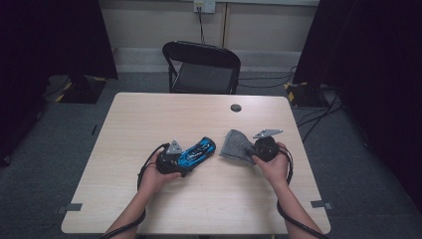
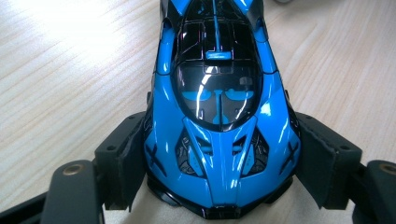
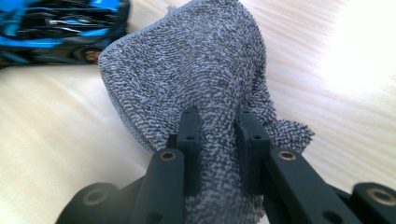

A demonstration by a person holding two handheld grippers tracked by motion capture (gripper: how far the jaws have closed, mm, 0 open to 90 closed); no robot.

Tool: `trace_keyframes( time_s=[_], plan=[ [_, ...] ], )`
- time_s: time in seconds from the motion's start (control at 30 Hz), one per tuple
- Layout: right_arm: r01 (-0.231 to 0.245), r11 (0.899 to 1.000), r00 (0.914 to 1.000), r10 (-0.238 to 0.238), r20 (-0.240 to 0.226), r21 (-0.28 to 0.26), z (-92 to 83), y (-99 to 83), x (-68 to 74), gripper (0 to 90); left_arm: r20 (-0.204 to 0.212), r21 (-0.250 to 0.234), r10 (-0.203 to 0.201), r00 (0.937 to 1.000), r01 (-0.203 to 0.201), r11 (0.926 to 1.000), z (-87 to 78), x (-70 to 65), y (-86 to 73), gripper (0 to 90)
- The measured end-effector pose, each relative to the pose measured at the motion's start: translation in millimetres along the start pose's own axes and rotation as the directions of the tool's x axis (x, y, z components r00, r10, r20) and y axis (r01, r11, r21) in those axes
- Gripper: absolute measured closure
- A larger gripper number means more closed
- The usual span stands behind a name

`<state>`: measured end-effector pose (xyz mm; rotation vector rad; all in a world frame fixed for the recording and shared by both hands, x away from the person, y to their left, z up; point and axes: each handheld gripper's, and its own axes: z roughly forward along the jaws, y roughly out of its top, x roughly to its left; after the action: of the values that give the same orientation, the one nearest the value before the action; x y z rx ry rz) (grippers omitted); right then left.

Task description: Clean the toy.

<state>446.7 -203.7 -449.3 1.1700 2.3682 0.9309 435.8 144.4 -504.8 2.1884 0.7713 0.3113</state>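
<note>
A glossy blue and black toy car [image 1: 199, 152] [image 2: 219, 107] lies on the wooden table [image 1: 199, 114], its length running up and to the right. My left gripper [image 1: 180, 167] [image 2: 219, 163] is shut on one end of the car, a pad pressed against each flank. A grey terry cloth [image 1: 236, 145] [image 3: 196, 74] stands bunched up to the right of the car. My right gripper [image 1: 253, 153] [image 3: 218, 140] is shut on a fold of that cloth, its jaws close together. The car [image 3: 56, 32] shows beyond the cloth at the upper left of the right gripper view.
A black folding chair [image 1: 201, 67] stands behind the table's far edge. A round dark cable hole [image 1: 236, 107] sits near the table's back right. Dark curtains hang on both sides, and cables lie on the floor at the right.
</note>
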Motion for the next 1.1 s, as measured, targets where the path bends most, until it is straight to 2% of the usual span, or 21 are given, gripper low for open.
trace_keyframes(
  time_s=[0.13, 0.27, 0.4, 0.5, 0.63, 0.73, 0.77, 0.87, 1.0, 1.1],
  plan=[
    [-0.003, 0.999, 0.9991, 0.001, -0.041, -0.034, -9.4, -7.1, 5.4, 74.6, -0.01, 0.005, 0.006, 0.9999, -0.006, 1.0, -0.4, 0.4, 0.2, 24.5],
    [0.036, 0.999, 0.9983, -0.036, -0.046, -0.02, -15.9, -16.3, 14.3, 74.4, -0.006, 0.01, -0.007, 1.0, 0.007, 0.9999, 0.4, 0.2, 0.4, 21.0],
    [0.008, 0.999, 0.9933, -0.012, -0.115, -0.039, -18.4, -30.2, 21.5, 74.2, -0.001, 0.012, -0.014, 0.9999, 0.014, 0.9998, 1.2, -0.7, 1.0, 18.5],
    [0.008, 0.999, 0.9905, -0.013, -0.137, -0.036, -18.4, -38.1, 25.6, 74.1, -0.003, 0.017, -0.011, 0.9999, 0.011, 0.9998, 0.9, -1.5, 1.7, 17.4],
    [0.022, 0.999, 0.985, -0.026, -0.17, -0.025, -18.6, -42.9, 30.2, 74.0, -0.002, -0.01, -0.018, 0.9998, 0.018, 0.9998, -2.9, -1.9, 4.3, 18.8],
    [0.037, 0.999, 0.9834, -0.039, -0.177, -0.018, -18.1, -44.6, 34.0, 73.9, -0.008, -0.027, -0.013, 0.9999, 0.013, 0.9995, -9.7, -1.3, 9.7, 19.0],
    [0.043, 0.999, 0.9828, -0.046, -0.179, -0.017, -18.1, -44.7, 35.6, 73.8, -0.001, -0.034, -0.024, 0.9997, 0.024, 0.9992, -11.4, -1.5, 11.1, 19.1],
    [0.057, 0.998, 0.9803, -0.06, -0.188, -0.021, -19.6, -43.4, 39.6, 73.8, 0.002, -0.061, -0.013, 0.9999, 0.013, 0.9981, -19.2, -1.0, 18.5, 21.2],
    [0.09, 0.996, 0.9748, -0.093, -0.203, -0.027, -21.3, -42.4, 46.4, 73.7, 0.014, -0.091, 0.007, 0.9999, -0.006, 0.9958, -25.5, -2.1, 29.2, 30.4],
    [0.109, 0.994, 0.9668, -0.111, -0.23, -0.025, -19.5, -42.7, 52.2, 73.5, 0.019, -0.067, 0.029, 0.9994, -0.028, 0.9974, -19.7, -3.1, 33.0, 36.0]
  ],
)
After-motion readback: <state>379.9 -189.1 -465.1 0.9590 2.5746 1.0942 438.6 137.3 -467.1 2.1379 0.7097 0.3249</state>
